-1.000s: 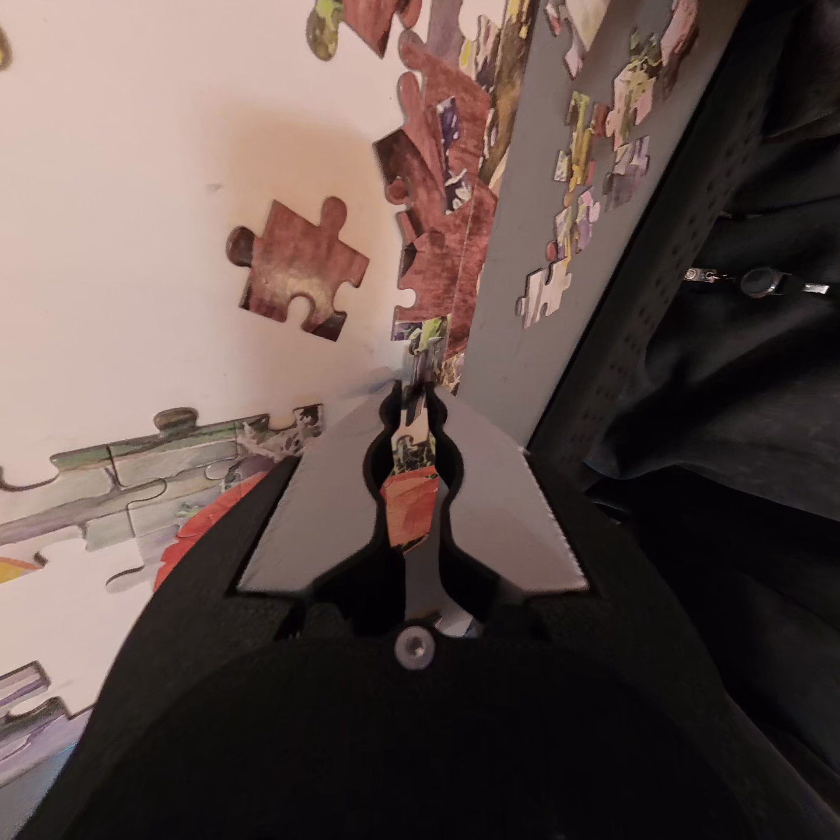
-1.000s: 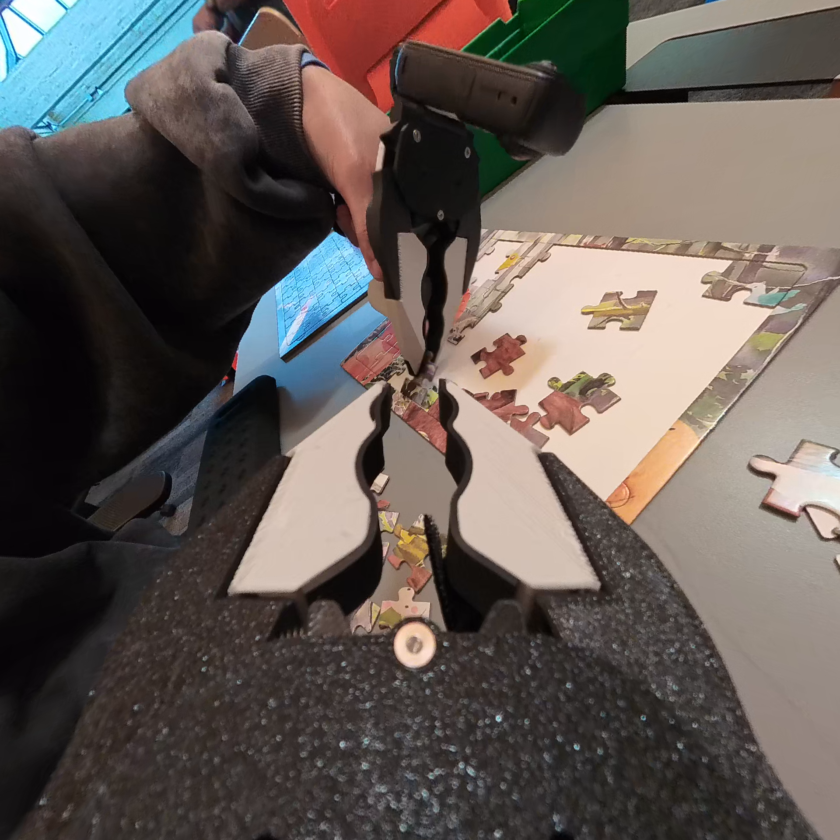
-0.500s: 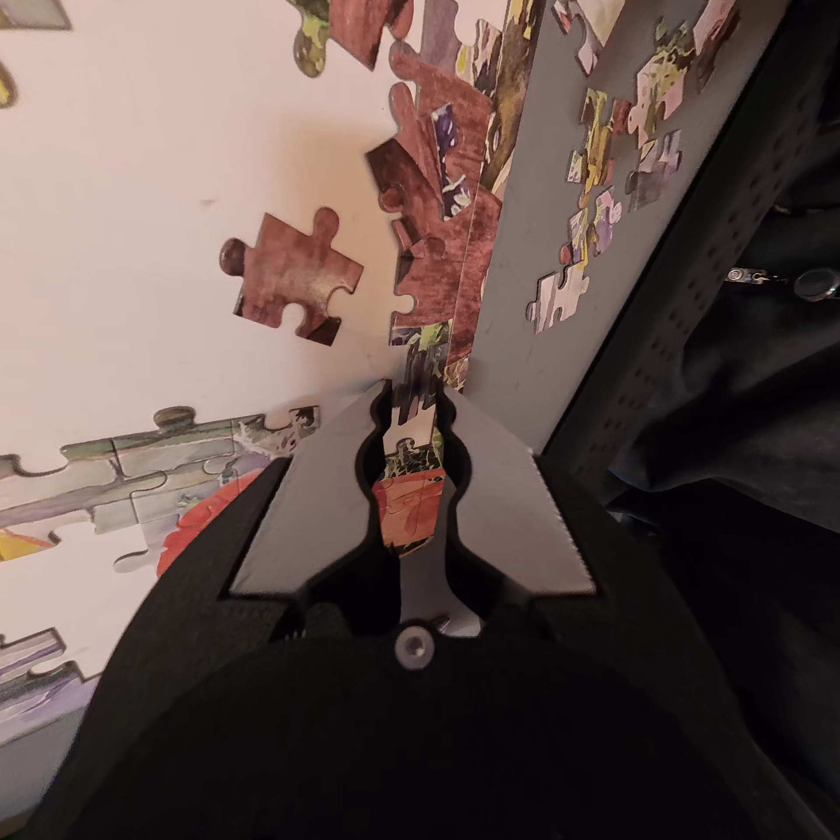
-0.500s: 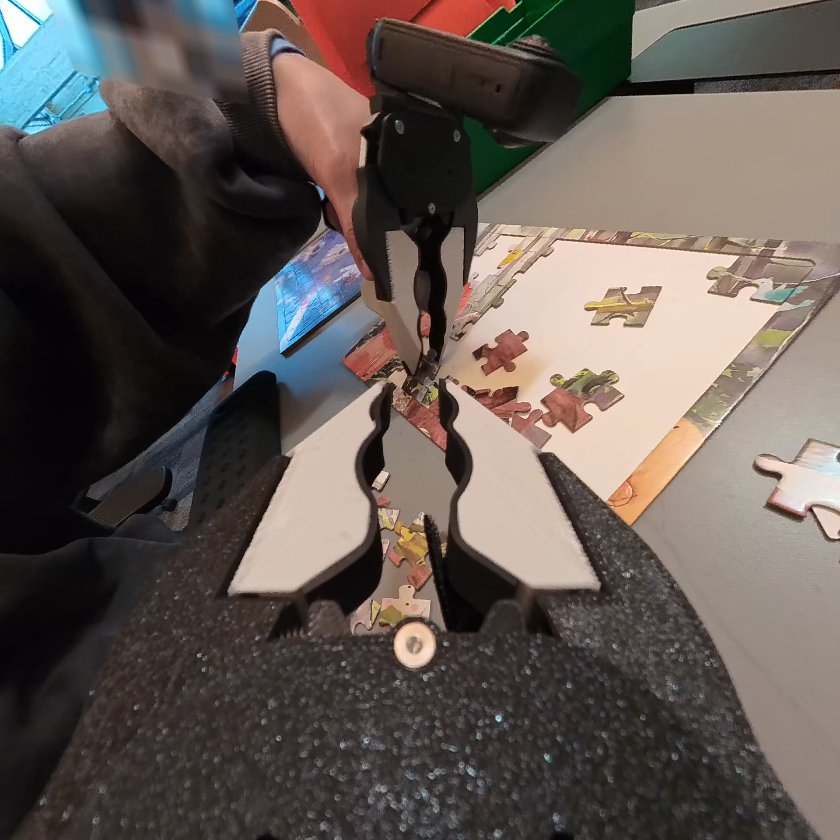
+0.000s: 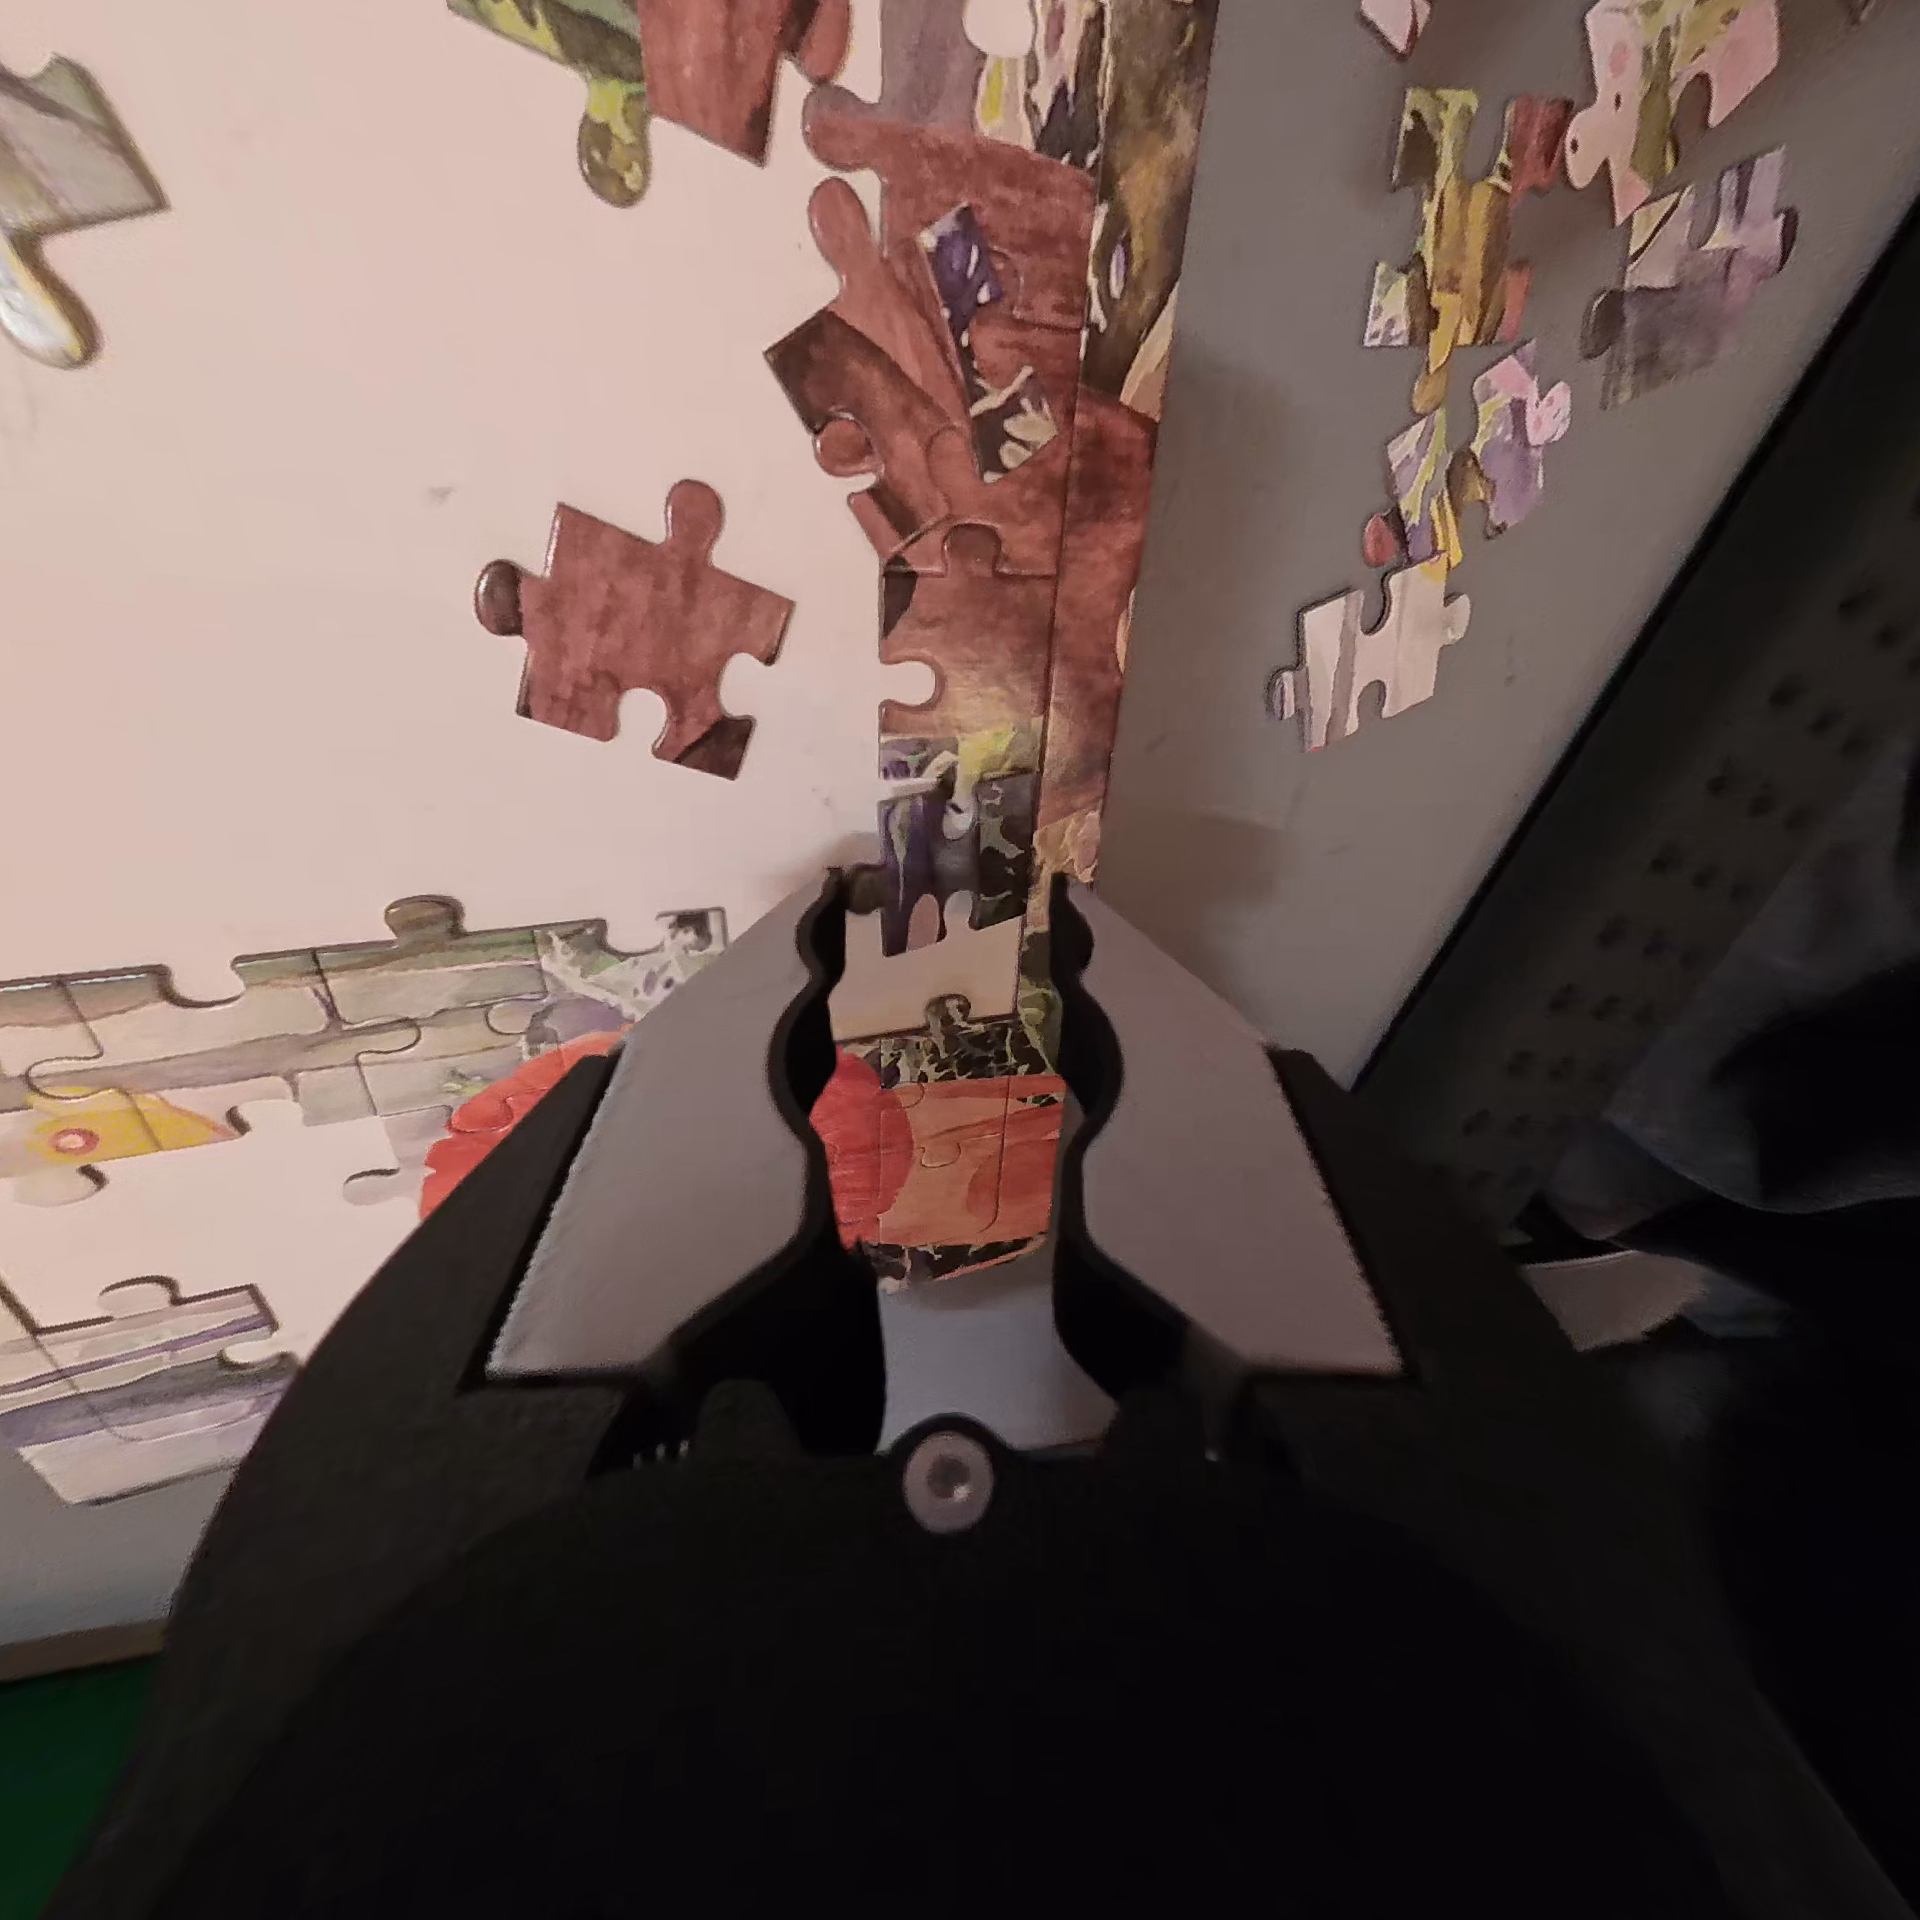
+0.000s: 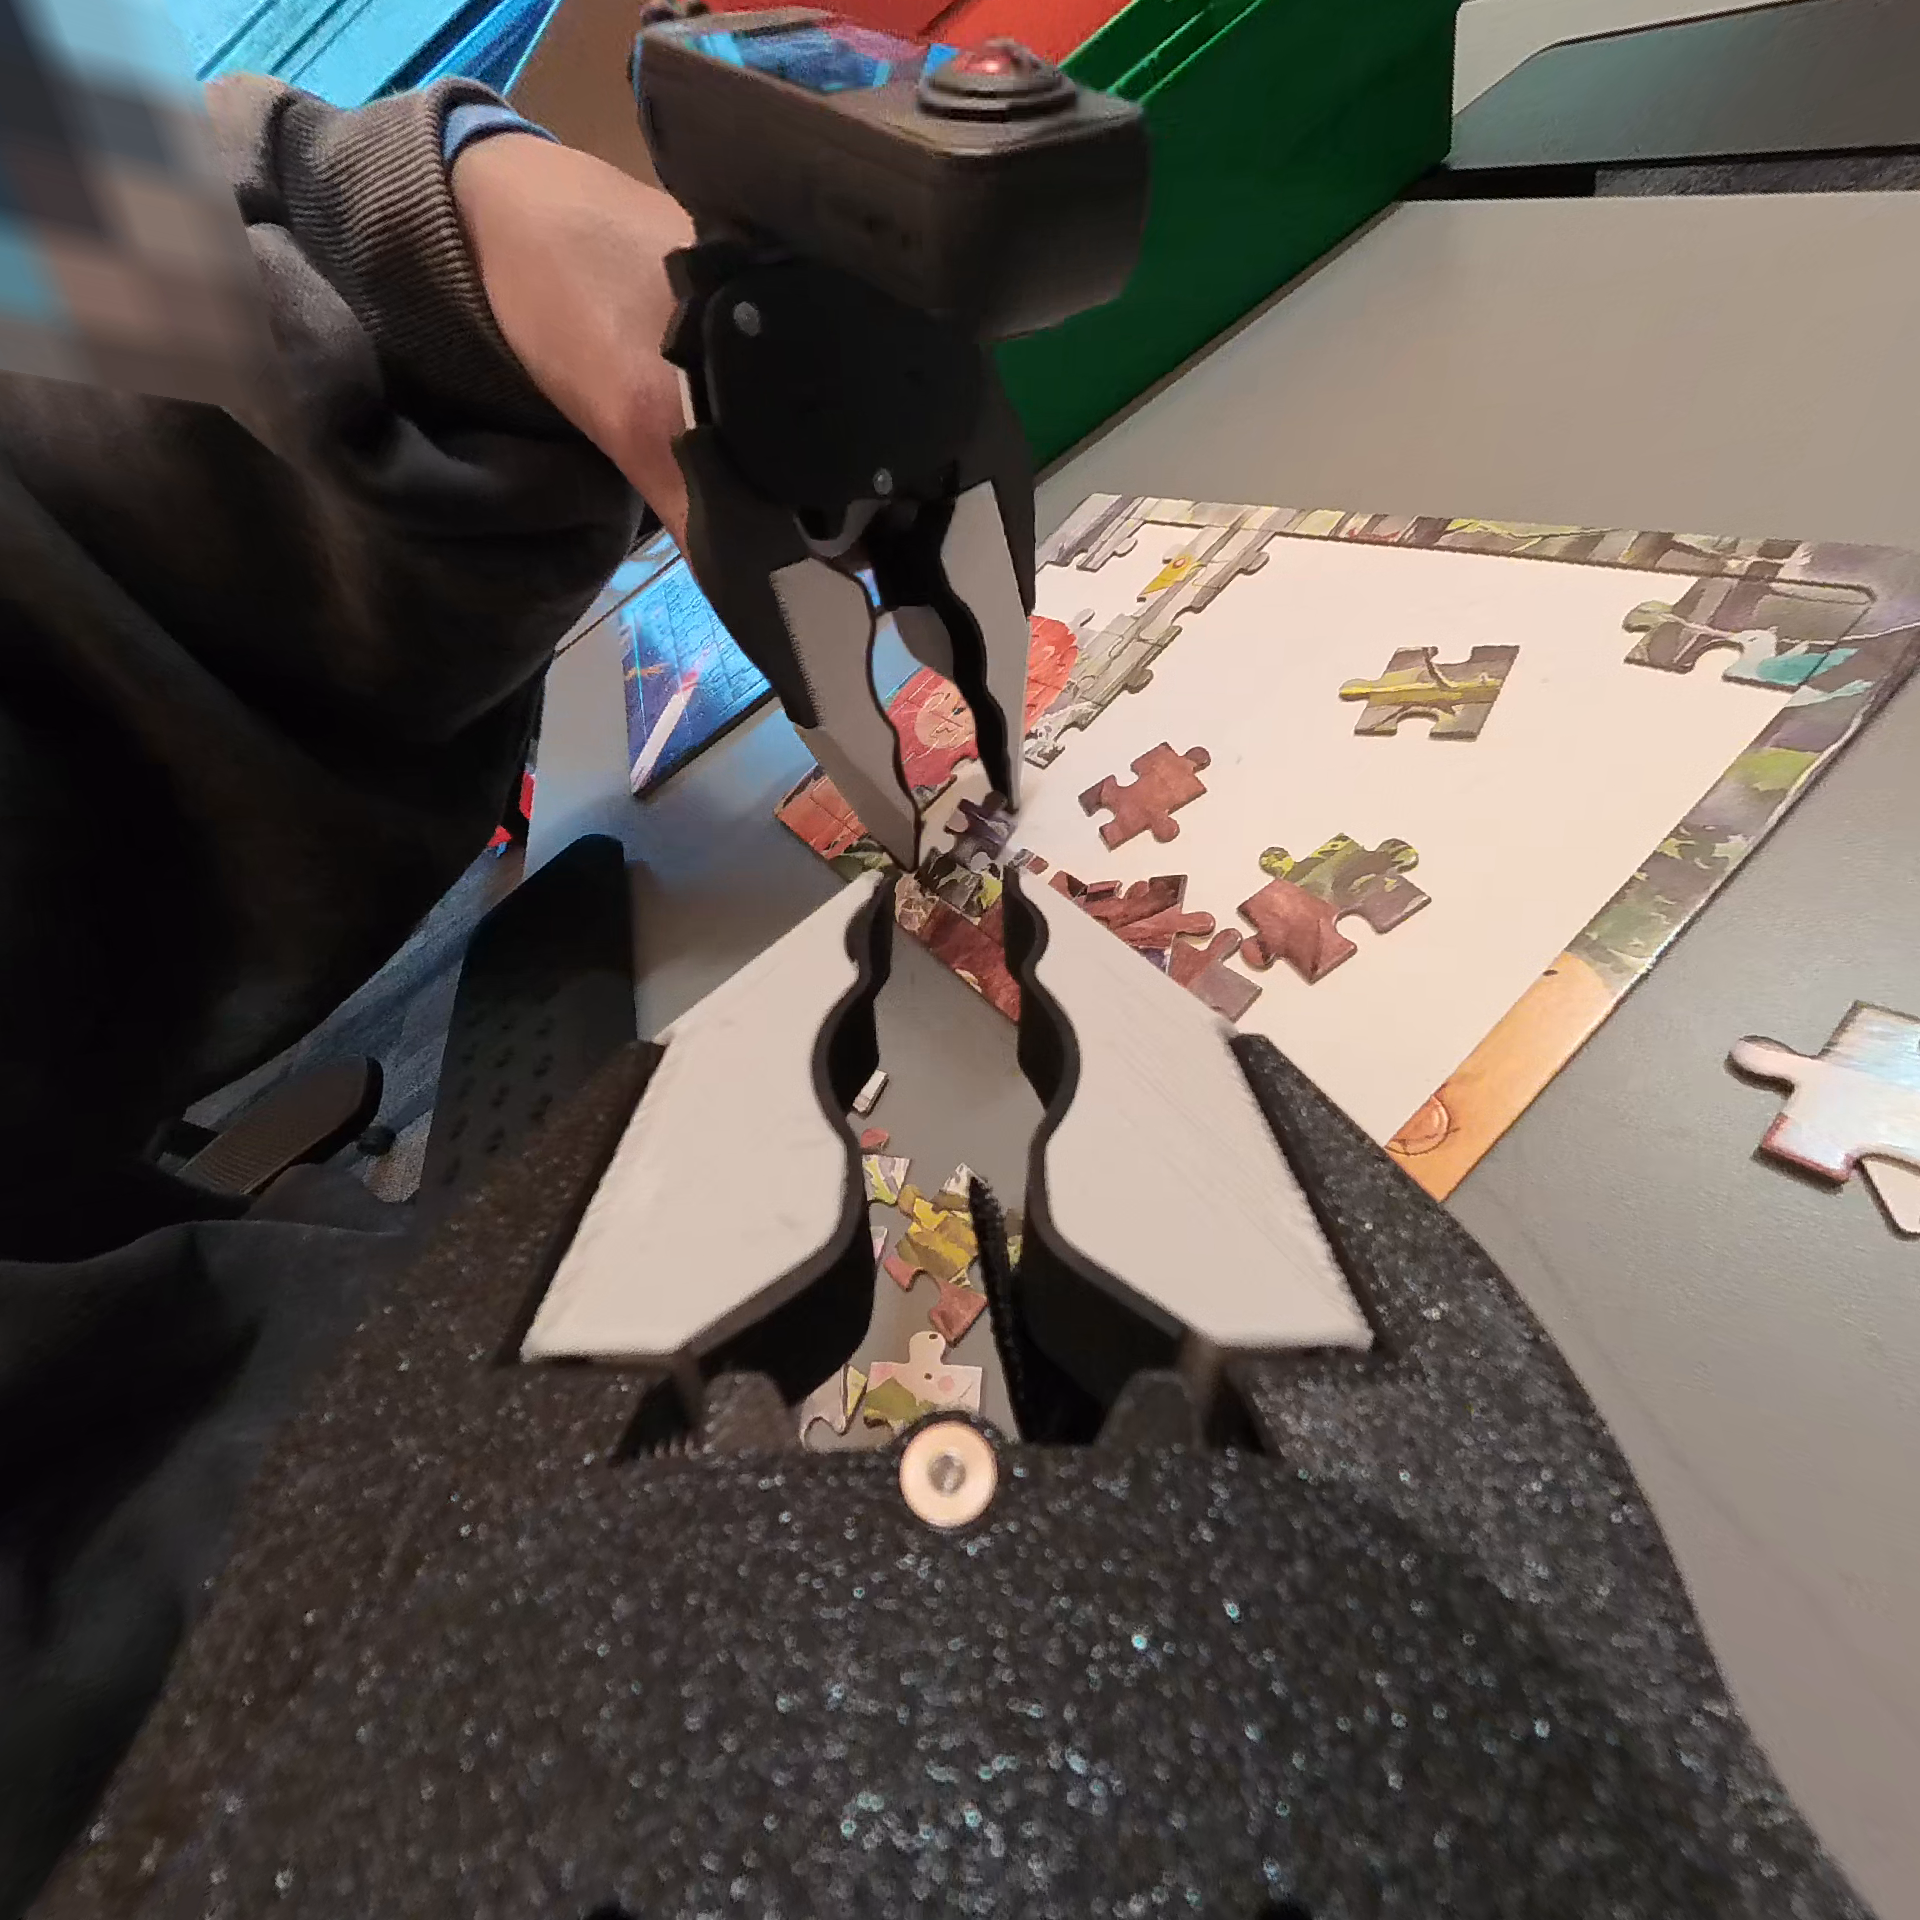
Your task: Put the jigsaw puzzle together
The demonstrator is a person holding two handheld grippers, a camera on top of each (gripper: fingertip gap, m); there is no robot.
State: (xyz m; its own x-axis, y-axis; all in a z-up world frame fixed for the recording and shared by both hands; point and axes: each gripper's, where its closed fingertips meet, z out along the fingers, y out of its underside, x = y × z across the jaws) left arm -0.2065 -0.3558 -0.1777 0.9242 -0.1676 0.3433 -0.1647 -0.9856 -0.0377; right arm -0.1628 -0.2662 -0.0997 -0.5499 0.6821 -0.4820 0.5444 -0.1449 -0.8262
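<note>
1. Left wrist view: the left gripper (image 5: 940, 894) points steeply down at the puzzle board (image 5: 312, 416), its two grey fingers (image 5: 665, 1091) spread with a clear gap and nothing pinched between them.
2. Just past the tips lies a purple-and-green piece (image 5: 951, 842), flat on the board at the end of the assembled brown strip (image 5: 987, 436) that runs along the board's edge. One fingertip sits just beside the piece's small knob; I cannot tell whether it touches.
3. Between the fingers shows the joined red-and-orange corner section (image 5: 935, 1153) of the jigsaw.
4. A lone brown piece (image 5: 644, 634) lies on the bare white of the board, apart from the strip.
5. Off the board, on the grey table (image 5: 1226, 623), is a small scatter of loose pieces (image 5: 1475, 343).
6. Right wrist view: the right gripper (image 6: 945, 883) hovers low over the table near the board's edge, fingers parted and holding nothing.
7. Facing it, a hand (image 6: 582, 312) in a dark sleeve holds the other gripper upright over the same spot, its tips down at the purple-and-green piece.
8. On the white board beyond lie a brown-and-green piece (image 6: 1335, 904) and a yellow-green piece (image 6: 1434, 691); one pale piece (image 6: 1839, 1112) lies on the table to the right.
9. A green bin (image 6: 1247, 208) stands at the far side.
</note>
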